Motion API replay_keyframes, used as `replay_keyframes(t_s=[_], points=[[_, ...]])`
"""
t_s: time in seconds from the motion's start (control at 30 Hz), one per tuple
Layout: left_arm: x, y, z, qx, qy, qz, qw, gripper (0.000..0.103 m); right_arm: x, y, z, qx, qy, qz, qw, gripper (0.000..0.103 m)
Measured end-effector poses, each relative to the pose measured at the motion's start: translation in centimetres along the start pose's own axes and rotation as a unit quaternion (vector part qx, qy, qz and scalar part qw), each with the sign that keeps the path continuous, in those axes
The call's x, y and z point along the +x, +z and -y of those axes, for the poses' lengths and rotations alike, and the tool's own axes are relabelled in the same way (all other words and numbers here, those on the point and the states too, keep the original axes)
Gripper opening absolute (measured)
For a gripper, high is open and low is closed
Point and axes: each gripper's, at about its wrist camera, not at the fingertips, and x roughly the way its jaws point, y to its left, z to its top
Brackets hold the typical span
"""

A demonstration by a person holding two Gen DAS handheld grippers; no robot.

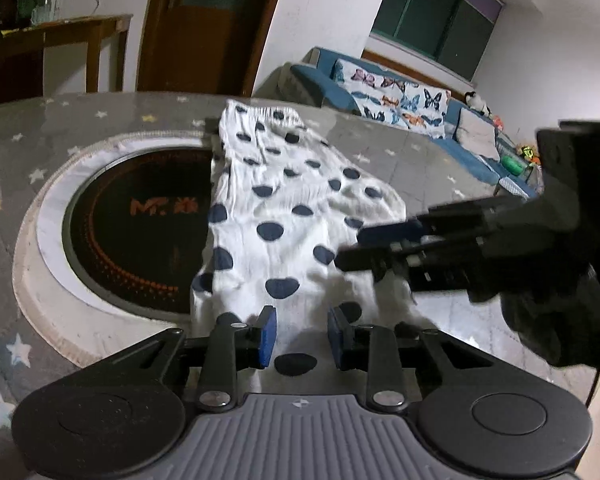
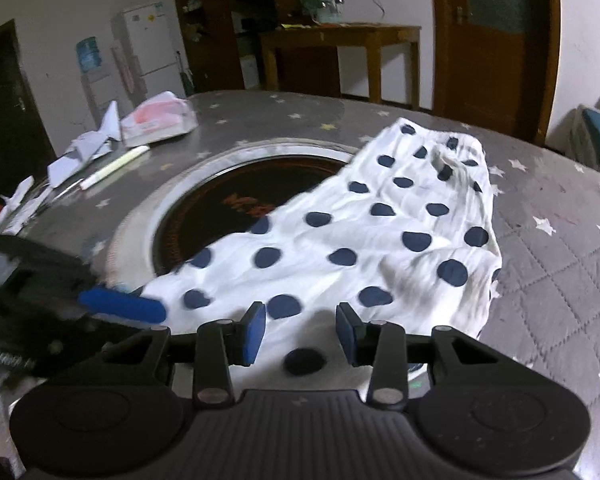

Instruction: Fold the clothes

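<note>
The left hand-held gripper [image 1: 302,338] was seen with its blue pads [image 1: 269,336] spread apart, released, with nothing gripped; between them the near edge of a white polka-dot garment [image 1: 284,216] was visible. The right hand-held gripper [image 2: 301,333] was likewise found released, its pads [image 2: 256,332] parted over the same near hem, one dark dot lying in the gap. In the left wrist view the right hand-held gripper [image 1: 352,252] was seen from the side, reaching in over the garment's right edge (whether cloth was touched there could not be told because of blur). In the right wrist view the left hand-held gripper [image 2: 156,310] was seen low at the left, just beside the garment's near corner.

The garment [image 2: 360,232] was spread, wrinkled, on the desk [image 2: 540,240], which was covered by a grey quilted cloth with stars. A round dark burner plate [image 1: 140,232], set into the desk, was partly covered by the garment's left side. Farther left on the desk, a tissue pack [image 2: 160,120], torn paper scraps [image 2: 88,148] and a pen [image 2: 114,168] were seen, well apart from the garment. Beyond the desk, a blue sofa [image 1: 412,108] was noted.
</note>
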Motion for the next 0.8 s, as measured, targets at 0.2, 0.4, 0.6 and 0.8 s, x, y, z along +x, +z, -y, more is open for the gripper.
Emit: replay_keyframes(t_s=[0.2,0.4,0.6,0.8], points=[[0.2,-0.2,-0.4,-0.006,-0.005,-0.007,0.9999,0.031,2.4,1.8,1.8,0.004,-0.005,-0.011,1.0,0.039],[0.2,-0.2,-0.5,-0.011,-0.011,-0.008,0.9998,0.033,5.4,4.5,3.3,-0.008,-0.021,-0.017,1.0,0.039],[0.2,-0.2,-0.7,-0.016,-0.019,-0.01,0.9997,0.033,8.5,7.5,5.0,-0.014,-0.032,-0.02,0.999,0.039],[0.3,-0.1,-1.0,-0.025,-0.027,-0.013,0.9992,0.033,11.4,10.7,6.5,-0.006,-0.047,-0.008,0.999,0.039]])
